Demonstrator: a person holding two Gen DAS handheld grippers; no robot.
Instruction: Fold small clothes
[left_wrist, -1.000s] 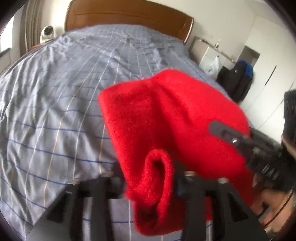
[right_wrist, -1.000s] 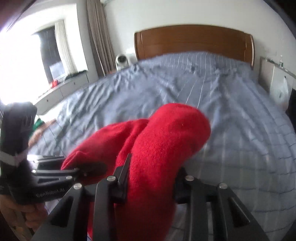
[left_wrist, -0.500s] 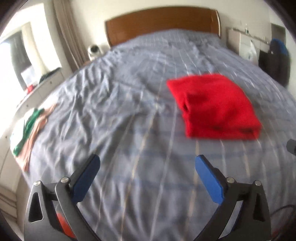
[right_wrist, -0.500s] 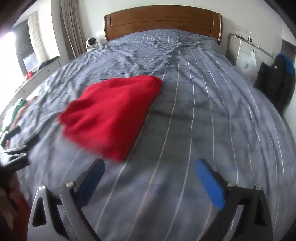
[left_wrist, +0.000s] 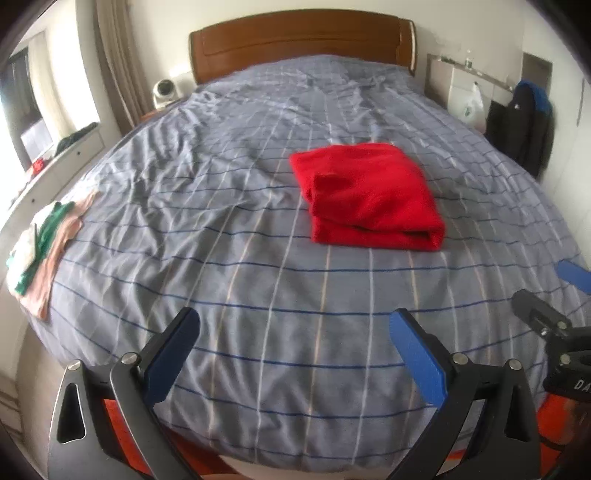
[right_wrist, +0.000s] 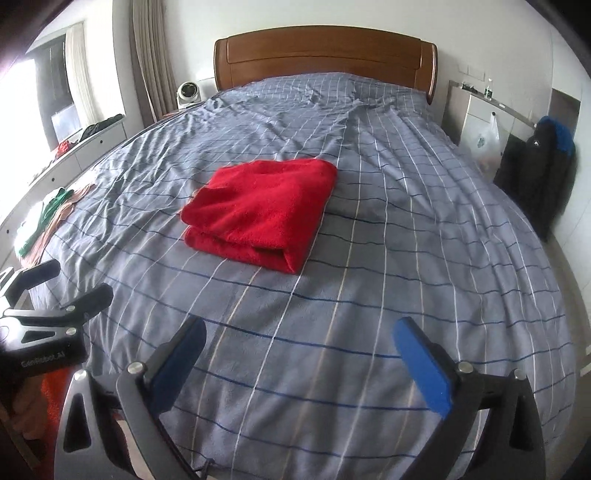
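Note:
A red garment (left_wrist: 369, 192) (right_wrist: 262, 206) lies folded into a thick rectangle on the blue-grey checked bedcover (left_wrist: 229, 236) (right_wrist: 406, 240), near the middle of the bed. My left gripper (left_wrist: 293, 321) is open over the foot of the bed, well short of the garment, with nothing between its blue pads. My right gripper (right_wrist: 300, 328) is open too and holds nothing. Each gripper shows at the edge of the other's view: the right gripper (left_wrist: 554, 291) at the right edge, the left gripper (right_wrist: 68, 282) at the left edge.
A loose pile of green, white and pink clothes (left_wrist: 40, 236) (right_wrist: 48, 210) lies at the bed's left edge. Behind stand a wooden headboard (left_wrist: 303, 37), a small fan (left_wrist: 164, 90), a white cabinet with a plastic bag (left_wrist: 469, 103) and a dark jacket (left_wrist: 524, 125).
A second ago both grippers were shut on the raised red garment. They have let it go, it lies folded on the bed, and both have opened and drawn back toward the foot.

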